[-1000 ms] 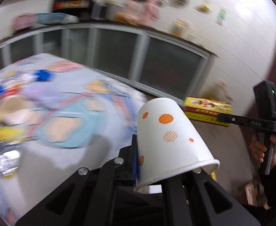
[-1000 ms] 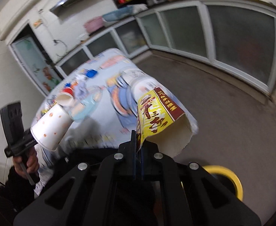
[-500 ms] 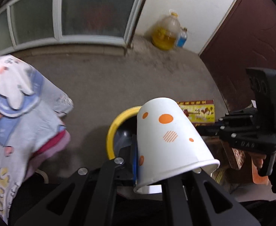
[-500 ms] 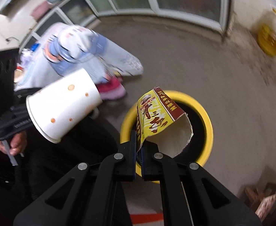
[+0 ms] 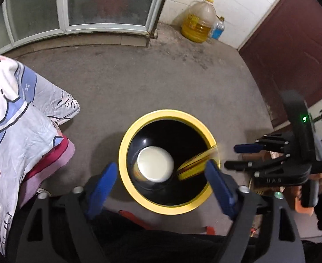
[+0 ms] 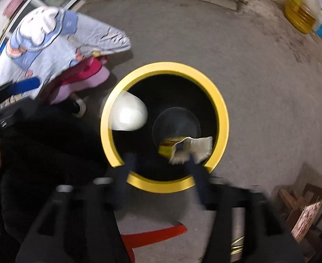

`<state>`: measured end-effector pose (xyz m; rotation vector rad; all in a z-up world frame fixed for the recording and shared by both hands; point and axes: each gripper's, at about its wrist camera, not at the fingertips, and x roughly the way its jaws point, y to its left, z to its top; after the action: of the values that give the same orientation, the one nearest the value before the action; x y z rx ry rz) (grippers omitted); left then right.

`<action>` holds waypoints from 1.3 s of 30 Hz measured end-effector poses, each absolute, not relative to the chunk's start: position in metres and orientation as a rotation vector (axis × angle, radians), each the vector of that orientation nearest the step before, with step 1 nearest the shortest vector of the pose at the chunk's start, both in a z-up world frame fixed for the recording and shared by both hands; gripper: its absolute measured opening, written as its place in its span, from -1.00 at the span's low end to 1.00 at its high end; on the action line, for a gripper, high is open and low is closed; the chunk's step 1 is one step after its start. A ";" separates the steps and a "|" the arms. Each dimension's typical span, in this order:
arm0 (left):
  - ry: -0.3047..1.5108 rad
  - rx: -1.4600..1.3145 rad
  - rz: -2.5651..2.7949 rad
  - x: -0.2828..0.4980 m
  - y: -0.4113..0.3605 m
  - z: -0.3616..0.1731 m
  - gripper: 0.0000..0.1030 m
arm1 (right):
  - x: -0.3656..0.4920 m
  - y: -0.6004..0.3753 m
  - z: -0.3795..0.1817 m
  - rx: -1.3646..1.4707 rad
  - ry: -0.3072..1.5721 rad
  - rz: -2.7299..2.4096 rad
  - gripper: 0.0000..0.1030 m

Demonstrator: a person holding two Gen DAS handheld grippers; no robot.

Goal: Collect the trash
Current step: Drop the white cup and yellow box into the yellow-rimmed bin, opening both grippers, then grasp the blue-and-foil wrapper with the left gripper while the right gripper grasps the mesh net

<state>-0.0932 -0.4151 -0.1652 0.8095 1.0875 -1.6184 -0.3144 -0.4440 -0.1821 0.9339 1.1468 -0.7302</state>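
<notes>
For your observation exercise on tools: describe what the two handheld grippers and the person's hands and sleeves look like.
Both grippers are matte black linkage frames with silver bolts and flat blue finger pads. The left gripper matches the right gripper, whose upright black housing shows a green light and faint lettering. The hand is bare, with a dark sleeve below it.

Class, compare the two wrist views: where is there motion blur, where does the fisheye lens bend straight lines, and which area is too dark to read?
Left wrist view: mostly sharp, but the yellow wrapper is streaked; the window frame bows. Right wrist view: the right gripper and its fingers smear, the paper cup is soft-edged and overexposed. In both, the bin interior is near black.
</notes>
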 end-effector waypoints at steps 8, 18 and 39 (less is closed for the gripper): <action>1.038 0.550 -1.657 -0.058 -0.396 -0.126 0.80 | -0.322 -0.460 -0.127 0.792 0.950 -0.911 0.18; 0.705 0.146 -1.404 0.046 -0.268 -0.026 0.85 | -0.220 -0.416 0.002 0.358 0.503 -0.757 0.62; 0.517 0.128 -0.500 0.187 -0.049 -0.010 0.85 | 0.090 -0.337 0.019 0.097 0.540 -0.207 0.57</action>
<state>0.1870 -0.0494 -0.0103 0.1284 0.5172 -0.5001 0.0904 -0.3372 0.0189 0.0974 0.5405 -0.2071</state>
